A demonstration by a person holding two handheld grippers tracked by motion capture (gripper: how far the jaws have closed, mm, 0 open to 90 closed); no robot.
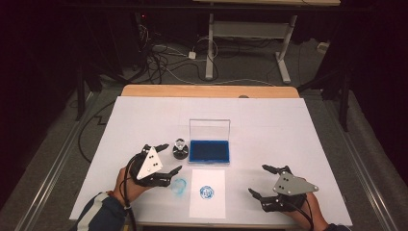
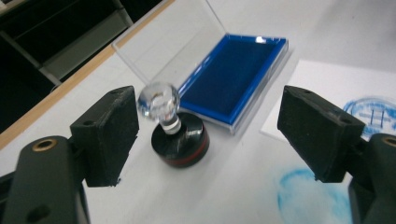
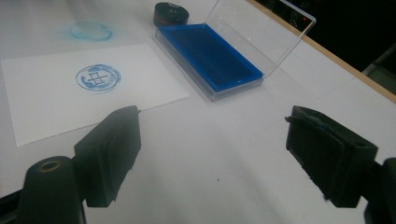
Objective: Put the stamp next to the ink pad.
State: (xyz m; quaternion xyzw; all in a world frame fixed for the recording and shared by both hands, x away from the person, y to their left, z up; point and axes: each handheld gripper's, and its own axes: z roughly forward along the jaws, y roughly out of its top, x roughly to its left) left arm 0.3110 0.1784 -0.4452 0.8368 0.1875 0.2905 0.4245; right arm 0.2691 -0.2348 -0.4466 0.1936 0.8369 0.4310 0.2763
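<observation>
Stamp stands upright on the white table sheet, just left of the blue ink pad, roughly at 11 o'clock from the paper. It has a clear faceted knob on top and a black round base with a thin red ring. In the left gripper view the stamp sits near the left jaw, knob close to that pad, but nothing presses on it; it stands free on the sheet.

Left gripper hangs at 8 o'clock from the stamp, jaws spread wide, nothing between the pads. Grey three-cornered plate on top, hand and striped sleeve below it.

Right gripper sits low at 3 o'clock from the paper, well apart from the stamp. Jaws also wide, holding nothing; bare sheet lies between them in the right gripper view.

Ink pad case is open, clear lid standing up at its far edge, at 12 o'clock from the paper. Paper carries a round blue stamped mark near its middle; the pattern inside looks like crossed lines, but it is too small to read well. A fainter blue ring smudge lies on the sheet itself, just left of the paper, at 6 o'clock from the stamp.
</observation>
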